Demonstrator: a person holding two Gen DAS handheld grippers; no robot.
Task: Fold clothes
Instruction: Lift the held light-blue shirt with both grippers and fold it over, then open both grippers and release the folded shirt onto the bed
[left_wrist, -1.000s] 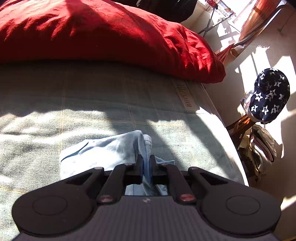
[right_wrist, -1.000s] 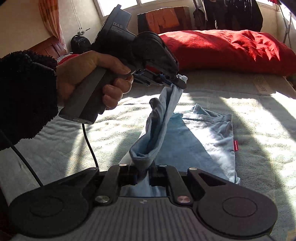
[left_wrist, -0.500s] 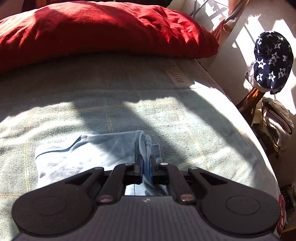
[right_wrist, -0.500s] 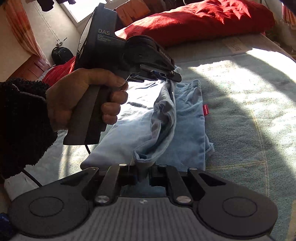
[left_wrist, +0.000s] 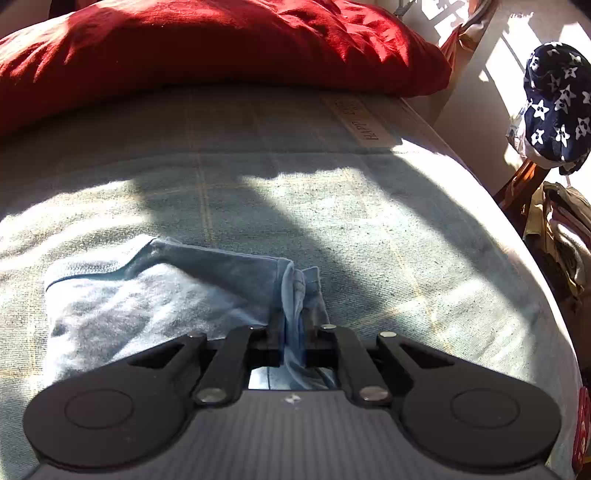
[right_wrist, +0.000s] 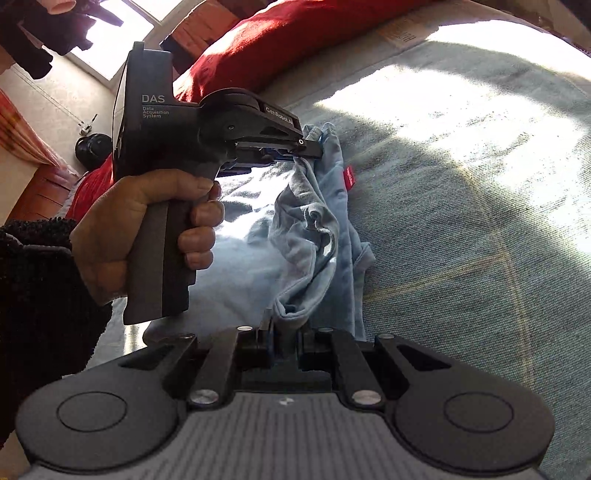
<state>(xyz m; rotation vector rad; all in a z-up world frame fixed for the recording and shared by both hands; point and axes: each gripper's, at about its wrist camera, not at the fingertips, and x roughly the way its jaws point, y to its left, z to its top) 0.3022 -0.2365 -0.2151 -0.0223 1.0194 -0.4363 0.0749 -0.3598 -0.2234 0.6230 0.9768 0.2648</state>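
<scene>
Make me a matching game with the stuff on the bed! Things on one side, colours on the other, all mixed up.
Things:
1. pillow
2. shirt
3. hat
4. bed cover

Colours:
A. pale grey-green
B. red
C. dark blue with white stars
D. light blue

Pairs: 1-B, 2-D, 3-C, 4-A

Left tongs (left_wrist: 293, 343) on blue garment (left_wrist: 155, 295)
</scene>
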